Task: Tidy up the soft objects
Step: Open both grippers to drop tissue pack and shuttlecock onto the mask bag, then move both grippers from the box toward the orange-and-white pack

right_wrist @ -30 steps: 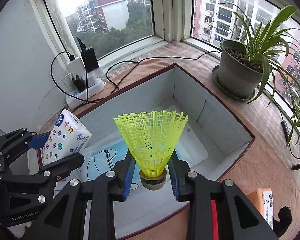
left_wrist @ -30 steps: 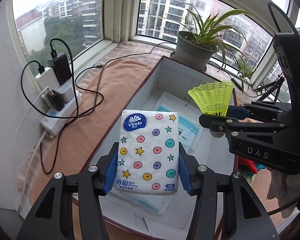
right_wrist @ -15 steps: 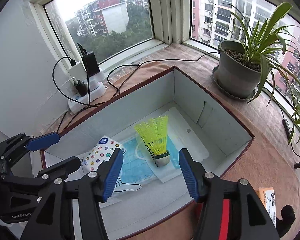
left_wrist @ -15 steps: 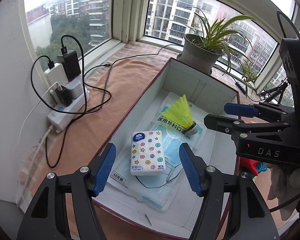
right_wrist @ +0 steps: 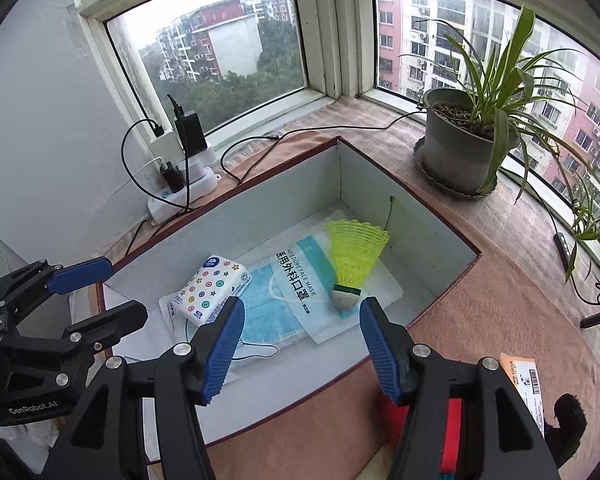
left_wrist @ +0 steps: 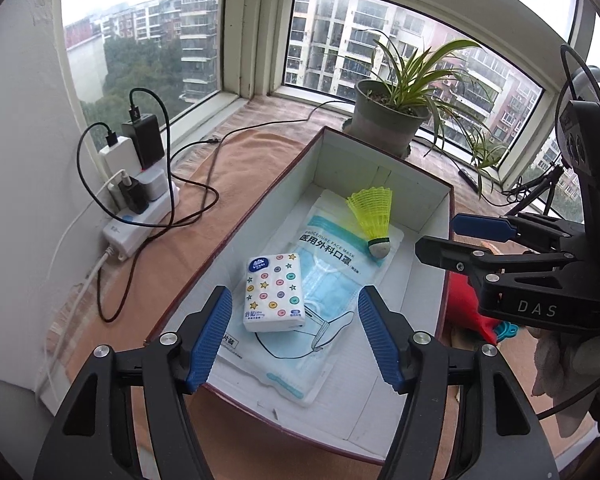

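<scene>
Both claws, my left claw (left_wrist: 294, 334) and right claw (right_wrist: 300, 346), hang spread and empty above the box (left_wrist: 260, 200), so its contents lie loose: tissue pack (left_wrist: 274, 292) and yellow shuttlecock (left_wrist: 374, 216) resting on the packaged face mask (left_wrist: 320, 276), well inside the walls.

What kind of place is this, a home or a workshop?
Probably a home: a bay-window ledge high in an apartment block, with a potted plant, a loaded power strip and residential towers outside.

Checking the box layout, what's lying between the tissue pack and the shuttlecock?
In the left wrist view, the packaged surgical face mask spans the stretch between the tissue pack and the yellow shuttlecock; both rest on it.
</scene>
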The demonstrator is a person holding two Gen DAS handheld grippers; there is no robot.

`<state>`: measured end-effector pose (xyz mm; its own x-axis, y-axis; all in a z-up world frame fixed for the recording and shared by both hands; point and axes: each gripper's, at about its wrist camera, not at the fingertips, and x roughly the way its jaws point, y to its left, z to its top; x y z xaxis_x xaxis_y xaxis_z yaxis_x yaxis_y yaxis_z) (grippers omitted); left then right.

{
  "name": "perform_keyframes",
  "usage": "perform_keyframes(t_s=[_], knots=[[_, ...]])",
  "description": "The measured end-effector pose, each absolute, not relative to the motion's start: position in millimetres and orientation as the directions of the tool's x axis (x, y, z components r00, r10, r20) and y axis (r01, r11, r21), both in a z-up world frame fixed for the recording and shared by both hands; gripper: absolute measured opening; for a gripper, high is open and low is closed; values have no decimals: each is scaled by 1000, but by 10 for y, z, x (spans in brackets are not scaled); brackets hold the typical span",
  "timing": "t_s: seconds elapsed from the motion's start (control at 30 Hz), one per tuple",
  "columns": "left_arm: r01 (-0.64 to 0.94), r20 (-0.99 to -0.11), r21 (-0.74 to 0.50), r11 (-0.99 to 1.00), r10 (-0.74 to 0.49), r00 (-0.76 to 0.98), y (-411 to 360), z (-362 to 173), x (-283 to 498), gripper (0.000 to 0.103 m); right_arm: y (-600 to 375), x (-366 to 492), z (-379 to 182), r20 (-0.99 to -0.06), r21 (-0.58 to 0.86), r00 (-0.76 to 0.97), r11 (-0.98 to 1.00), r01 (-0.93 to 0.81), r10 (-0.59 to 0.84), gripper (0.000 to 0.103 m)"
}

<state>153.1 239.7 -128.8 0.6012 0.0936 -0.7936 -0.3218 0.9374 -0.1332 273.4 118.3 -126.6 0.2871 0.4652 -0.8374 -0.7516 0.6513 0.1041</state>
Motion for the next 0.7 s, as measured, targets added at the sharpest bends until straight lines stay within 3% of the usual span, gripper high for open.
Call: perform_keyframes(t_s=[0.7], knots=[[-263,-725,-132,956,88,683,1613,-885,1255,65,293,2409,-978,-782,71,356,641,-764,512,56]])
